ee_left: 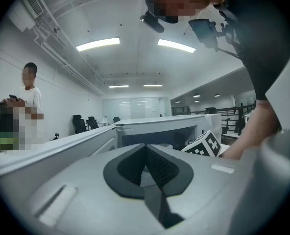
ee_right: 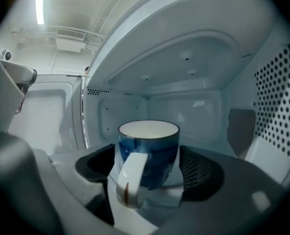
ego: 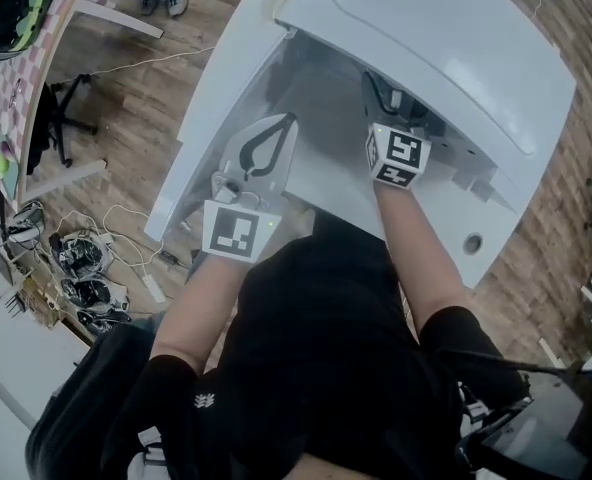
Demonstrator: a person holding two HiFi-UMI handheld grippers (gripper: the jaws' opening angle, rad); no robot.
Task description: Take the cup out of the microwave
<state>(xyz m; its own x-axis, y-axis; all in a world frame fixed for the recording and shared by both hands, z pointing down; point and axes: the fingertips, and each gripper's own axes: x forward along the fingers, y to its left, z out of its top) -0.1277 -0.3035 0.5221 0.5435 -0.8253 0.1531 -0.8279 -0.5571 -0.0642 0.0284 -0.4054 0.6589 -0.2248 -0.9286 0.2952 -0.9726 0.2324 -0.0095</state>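
A blue cup (ee_right: 150, 155) with a white handle and white inside stands in the white microwave (ego: 456, 48). Its handle points toward the camera in the right gripper view. My right gripper (ee_right: 147, 173) reaches into the cavity with its jaws open wide. The cup sits between the dark pads (ee_right: 201, 173), which do not press on it. In the head view the right gripper (ego: 394, 108) goes under the microwave's top, and the cup is hidden there. My left gripper (ego: 288, 120) hovers in front of the open door (ego: 211, 118), shut with nothing in it, its pads (ee_left: 157, 168) touching.
The cavity's perforated side wall (ee_right: 282, 97) is close on the right, and the open door's inner face (ee_right: 42, 116) on the left. A person (ee_left: 27, 97) stands far off. Cables and clutter (ego: 76, 258) lie on the wooden floor at the left.
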